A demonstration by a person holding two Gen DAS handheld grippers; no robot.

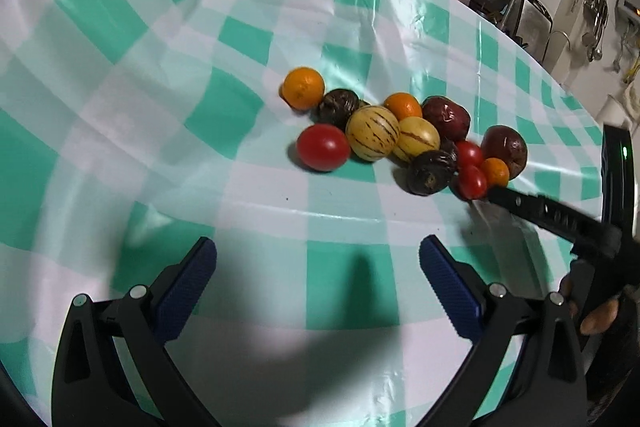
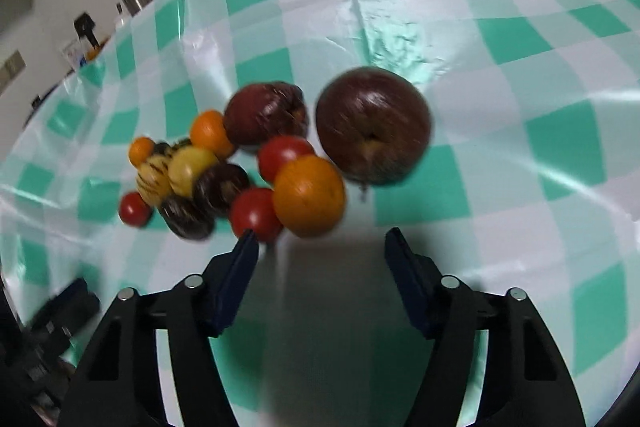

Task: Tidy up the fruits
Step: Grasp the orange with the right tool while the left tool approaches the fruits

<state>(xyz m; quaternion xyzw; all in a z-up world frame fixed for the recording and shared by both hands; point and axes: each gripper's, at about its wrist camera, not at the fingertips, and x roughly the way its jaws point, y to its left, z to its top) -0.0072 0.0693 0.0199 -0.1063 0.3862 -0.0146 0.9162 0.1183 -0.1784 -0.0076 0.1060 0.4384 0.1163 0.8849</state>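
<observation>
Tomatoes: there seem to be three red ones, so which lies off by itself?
The big tomato at the pile's left edge beside the striped yellow fruit; the other two tomatoes touch near the right gripper.

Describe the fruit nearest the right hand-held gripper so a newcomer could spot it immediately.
On the green-and-white checked tablecloth lies a cluster of small fruits. At its near edge, just beyond the right hand-held gripper, sits a red tomato against an orange. The tomato is smooth and red, touching the gripper's fingertip.
</observation>
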